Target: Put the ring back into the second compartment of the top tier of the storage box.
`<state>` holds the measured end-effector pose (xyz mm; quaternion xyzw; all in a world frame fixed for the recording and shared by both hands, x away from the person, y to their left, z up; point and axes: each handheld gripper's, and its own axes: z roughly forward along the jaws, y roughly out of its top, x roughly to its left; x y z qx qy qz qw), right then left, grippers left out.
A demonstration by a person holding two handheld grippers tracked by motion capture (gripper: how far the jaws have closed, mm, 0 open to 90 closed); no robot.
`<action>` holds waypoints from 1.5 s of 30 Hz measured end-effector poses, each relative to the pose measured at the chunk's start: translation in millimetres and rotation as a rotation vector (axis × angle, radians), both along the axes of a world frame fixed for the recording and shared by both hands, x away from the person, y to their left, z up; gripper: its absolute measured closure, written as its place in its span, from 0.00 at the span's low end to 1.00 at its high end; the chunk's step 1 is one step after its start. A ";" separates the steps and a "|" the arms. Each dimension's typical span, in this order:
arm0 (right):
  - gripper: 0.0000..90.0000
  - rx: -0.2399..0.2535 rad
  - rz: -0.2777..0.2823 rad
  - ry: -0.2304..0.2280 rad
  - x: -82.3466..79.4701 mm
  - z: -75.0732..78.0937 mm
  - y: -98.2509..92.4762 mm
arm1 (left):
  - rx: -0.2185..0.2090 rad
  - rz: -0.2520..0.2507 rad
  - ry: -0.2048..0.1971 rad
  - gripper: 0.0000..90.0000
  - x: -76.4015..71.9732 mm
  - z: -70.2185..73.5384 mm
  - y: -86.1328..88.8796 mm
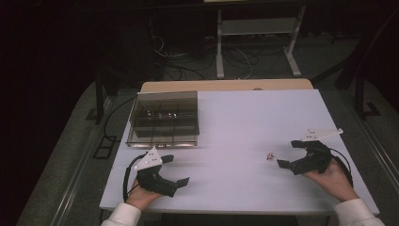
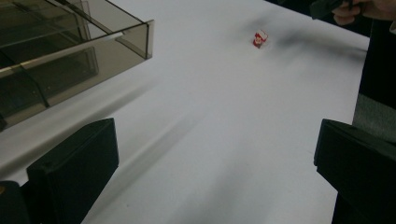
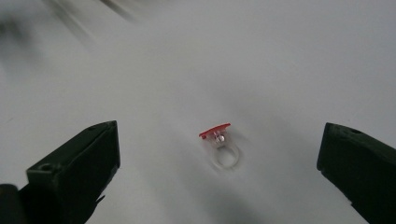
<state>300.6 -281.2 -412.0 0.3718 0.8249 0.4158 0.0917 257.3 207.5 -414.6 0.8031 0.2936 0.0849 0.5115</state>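
Note:
A small clear ring with a red top [image 3: 220, 143] lies on the white table, seen in the right gripper view a short way ahead of the wide-apart jaws. My right gripper [image 1: 288, 153] is open just right of the ring [image 1: 270, 157] in the high view. Near the front left of the table, my left gripper [image 1: 175, 169] stands open with nothing between its jaws. Its own view shows the ring [image 2: 260, 38] far off, with the other hand's gripper [image 2: 327, 7] at the top right.
A smoky clear compartment box [image 1: 164, 118] sits at the table's back left, and its corner [image 2: 140, 35] shows near the left gripper. Past the white table [image 1: 244, 113] are a metal stand and cables on the floor.

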 end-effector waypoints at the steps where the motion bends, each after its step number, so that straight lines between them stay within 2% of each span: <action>1: 0.00 -0.003 0.006 -0.004 1.4 0.1 0.8 | -0.009 0.003 0.001 0.00 0.1 0.1 0.5; 14: 0.00 0.004 0.023 0.010 17.9 -4.1 8.9 | -0.076 0.034 -0.010 0.00 0.9 2.0 4.9; 37: 0.00 -0.041 0.045 0.044 32.3 -24.9 21.3 | -0.084 0.028 -0.010 0.00 2.1 2.7 4.6; 44: 0.00 -0.064 0.035 0.061 36.0 -30.9 23.2 | -0.085 0.031 -0.012 0.00 2.7 2.8 6.3; 45: 0.03 -0.068 0.036 0.061 36.5 -31.6 23.3 | -0.086 0.033 -0.012 0.00 2.8 2.9 6.7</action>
